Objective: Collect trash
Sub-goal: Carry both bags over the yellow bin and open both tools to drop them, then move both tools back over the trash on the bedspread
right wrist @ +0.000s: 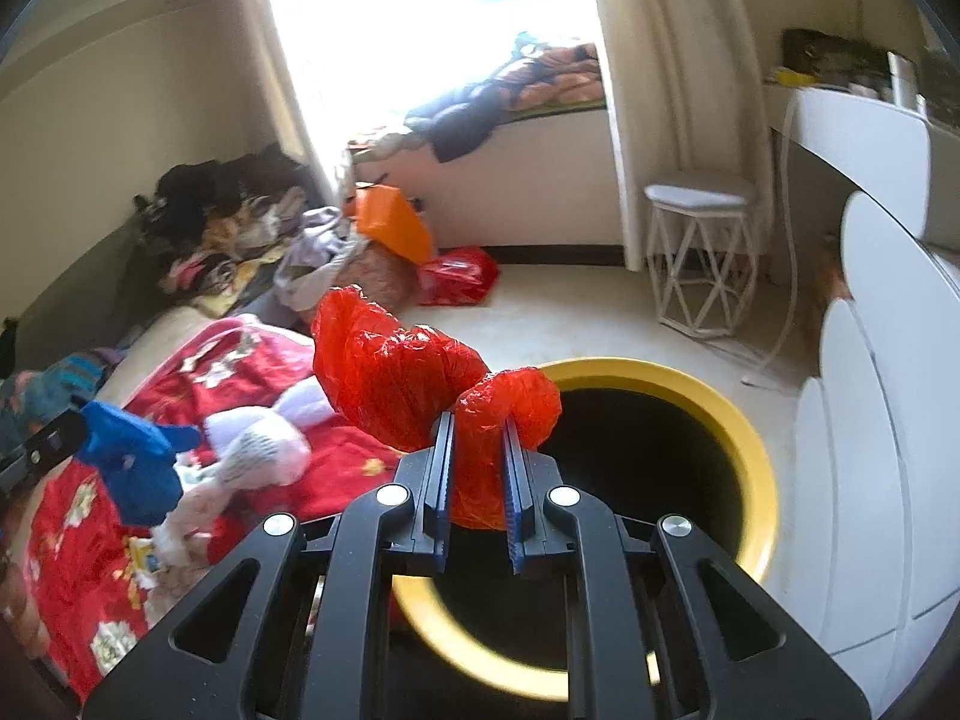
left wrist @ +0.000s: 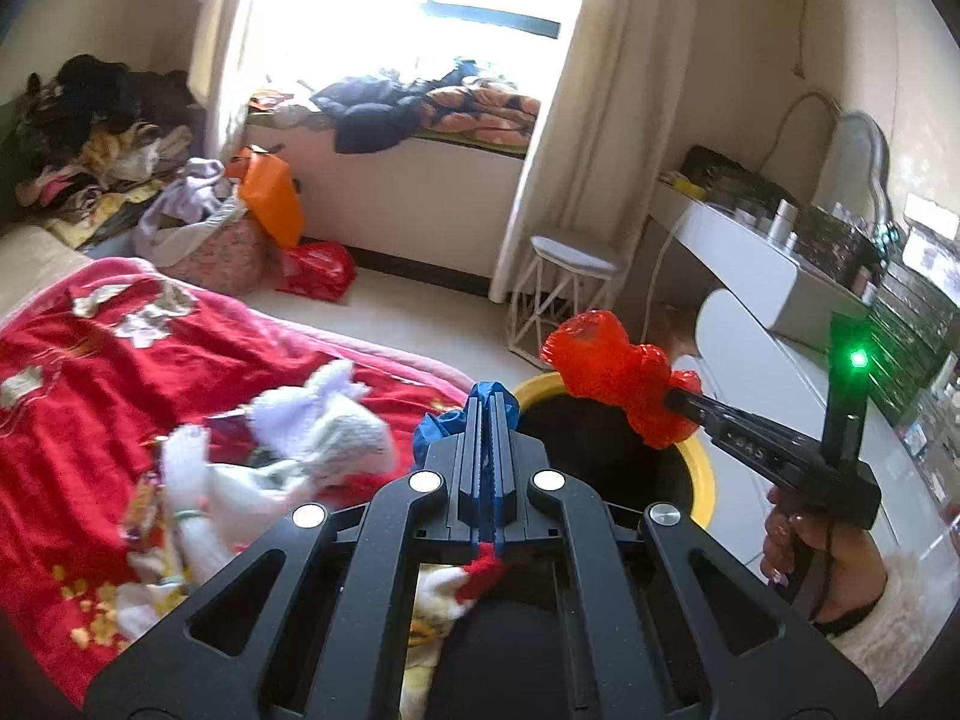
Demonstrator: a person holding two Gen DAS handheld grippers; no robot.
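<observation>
My left gripper [left wrist: 489, 414] is shut on a crumpled blue plastic bag [left wrist: 441, 423], held at the near left rim of a black bin with a yellow rim [left wrist: 705, 480]. My right gripper [left wrist: 675, 399], held by a person's hand [left wrist: 798, 540], is shut on a crumpled red plastic bag [left wrist: 612, 378] above the bin's far side. In the right wrist view the red bag [right wrist: 408, 384] bulges from between the fingers of the right gripper [right wrist: 477, 426], over the left rim of the bin [right wrist: 759, 480]. The left gripper [right wrist: 72, 432] and its blue bag [right wrist: 132, 468] hang over the bed.
A bed with a red blanket [left wrist: 90, 360] and a white plush toy [left wrist: 324, 420] lies left of the bin. A white stool [right wrist: 702, 258] and white dresser [right wrist: 888, 420] stand to the right. An orange bag [left wrist: 270, 198], red bag [left wrist: 315, 270] and piled clothes sit by the window.
</observation>
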